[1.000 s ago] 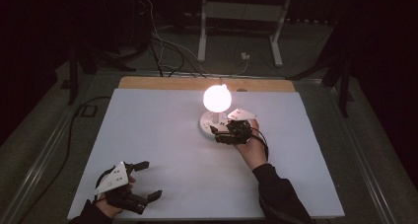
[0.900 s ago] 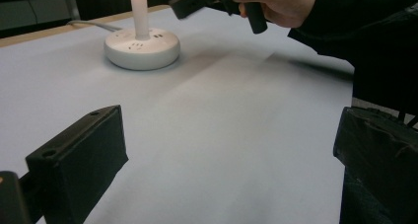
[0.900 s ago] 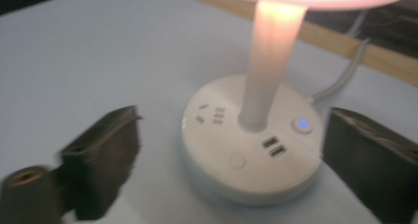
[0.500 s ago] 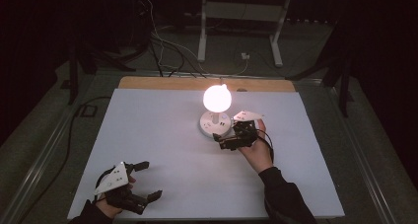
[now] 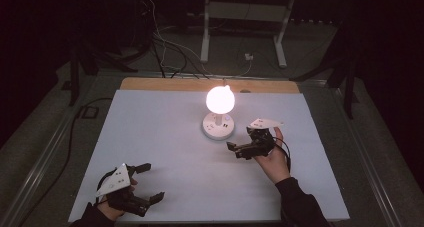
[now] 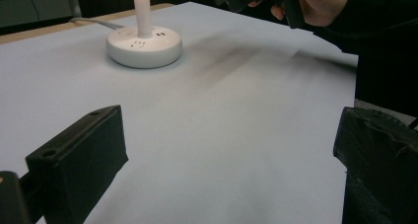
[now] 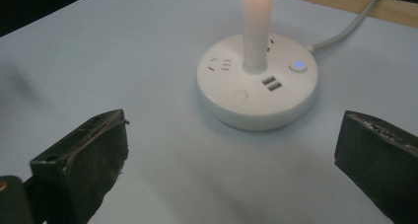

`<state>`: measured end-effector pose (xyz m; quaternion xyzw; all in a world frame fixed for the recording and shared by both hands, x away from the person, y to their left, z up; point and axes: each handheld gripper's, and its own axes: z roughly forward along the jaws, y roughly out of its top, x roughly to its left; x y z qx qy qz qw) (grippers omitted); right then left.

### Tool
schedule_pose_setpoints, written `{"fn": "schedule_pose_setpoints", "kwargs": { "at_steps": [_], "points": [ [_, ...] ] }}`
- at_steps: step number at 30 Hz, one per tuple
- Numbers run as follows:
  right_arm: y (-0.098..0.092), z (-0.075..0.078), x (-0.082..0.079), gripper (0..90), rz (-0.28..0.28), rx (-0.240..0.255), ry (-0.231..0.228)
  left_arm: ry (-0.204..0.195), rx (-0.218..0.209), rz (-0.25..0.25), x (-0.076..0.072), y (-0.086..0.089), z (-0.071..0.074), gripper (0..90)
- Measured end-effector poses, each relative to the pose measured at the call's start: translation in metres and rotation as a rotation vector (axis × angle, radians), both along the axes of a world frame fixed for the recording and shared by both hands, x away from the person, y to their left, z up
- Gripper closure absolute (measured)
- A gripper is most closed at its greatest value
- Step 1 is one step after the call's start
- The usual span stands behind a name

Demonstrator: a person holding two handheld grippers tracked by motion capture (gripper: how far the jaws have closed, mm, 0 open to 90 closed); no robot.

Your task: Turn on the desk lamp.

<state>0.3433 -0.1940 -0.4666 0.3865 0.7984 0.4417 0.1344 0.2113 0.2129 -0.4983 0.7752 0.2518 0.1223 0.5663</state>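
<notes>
A small lamp with a glowing round bulb (image 5: 220,99) stands on a round white socket base (image 5: 218,126) at the table's far middle. In the right gripper view the base (image 7: 256,88) shows sockets, USB ports and a blue-lit button (image 7: 296,65), with the bright stem (image 7: 256,26) rising from it. My right gripper (image 5: 238,150) hovers open just right of and nearer than the base, jaws (image 7: 231,155) pointing at it with nothing between them. My left gripper (image 5: 150,183) rests open at the near left corner, and its jaws (image 6: 229,155) are empty. The base (image 6: 144,46) lies far ahead of it.
The white table sheet (image 5: 165,137) covers a wooden top (image 5: 165,84) whose far edge shows. The lamp's grey cable (image 7: 345,29) runs off the far side. Table legs and loose cables (image 5: 165,47) lie on the dark floor beyond.
My right gripper has drawn back from the lamp base toward the person's side, still open. The lamp stays lit and the left gripper has not moved.
</notes>
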Motion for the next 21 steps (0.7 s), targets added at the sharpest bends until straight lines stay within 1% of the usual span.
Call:
{"fn": "schedule_pose_setpoints", "kwargs": {
  "at_steps": [3, 4, 7, 10, 16, 21],
  "points": [
    [-0.008, -0.004, -0.005, 0.0, -0.007, -0.004, 0.003, 0.001, -0.002, 0.0, 0.0, 0.0, 0.0, 0.3],
    [-0.012, -0.006, -0.008, 0.0, -0.01, 0.004, 0.004, 0.001, 0.001, 0.0, 0.0, 0.0, 0.0, 0.3],
    [-0.019, -0.01, -0.013, 0.0, -0.014, -0.009, 0.009, -0.003, -0.001, 0.001, 0.0, 0.0, 0.0, 0.3],
    [-0.026, -0.013, -0.019, 0.0, -0.021, -0.016, 0.0, -0.001, 0.0, 0.003, 0.0, 0.0, 0.0, 0.3],
    [-0.04, -0.02, -0.03, 0.0, -0.035, -0.023, 0.015, -0.003, 0.001, 0.004, 0.0, 0.0, 0.0, 0.3],
    [-0.05, -0.022, -0.042, 0.0, -0.038, -0.026, 0.02, -0.003, -0.004, 0.004, -0.001, 0.001, 0.001, 0.3]
  ]
}}
